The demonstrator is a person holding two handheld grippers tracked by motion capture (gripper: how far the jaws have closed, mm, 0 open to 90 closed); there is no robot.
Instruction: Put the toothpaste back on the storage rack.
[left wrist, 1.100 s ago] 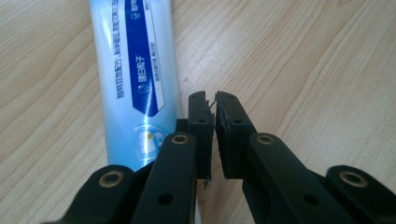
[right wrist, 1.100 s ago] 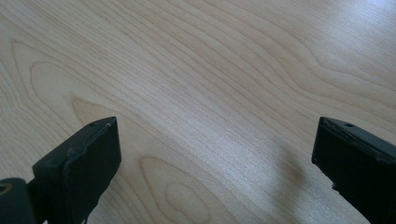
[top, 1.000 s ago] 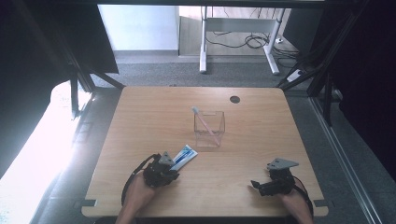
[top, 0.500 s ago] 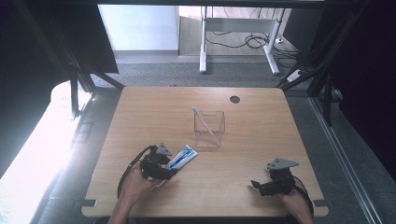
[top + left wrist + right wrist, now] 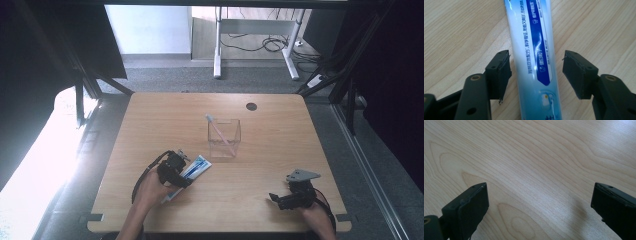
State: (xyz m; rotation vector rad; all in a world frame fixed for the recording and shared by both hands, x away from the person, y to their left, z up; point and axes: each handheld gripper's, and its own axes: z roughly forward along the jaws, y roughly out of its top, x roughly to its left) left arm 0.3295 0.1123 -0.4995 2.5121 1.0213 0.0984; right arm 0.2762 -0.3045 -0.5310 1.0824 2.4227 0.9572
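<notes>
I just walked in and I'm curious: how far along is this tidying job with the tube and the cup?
Done, it seems: a toothbrush already stands tilted in the clear cup. In hand: the left claw straddles the toothpaste tube, which lies flat on the table; its jaws have just been opening and don't touch it. The right claw waits open over bare wood. Left, probably: gripping the tube and putting it in the cup.

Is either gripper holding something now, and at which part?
Nothing is held. The left gripper has just been opening; the toothpaste tube lies between its fingers, untouched. The right gripper is open.
</notes>
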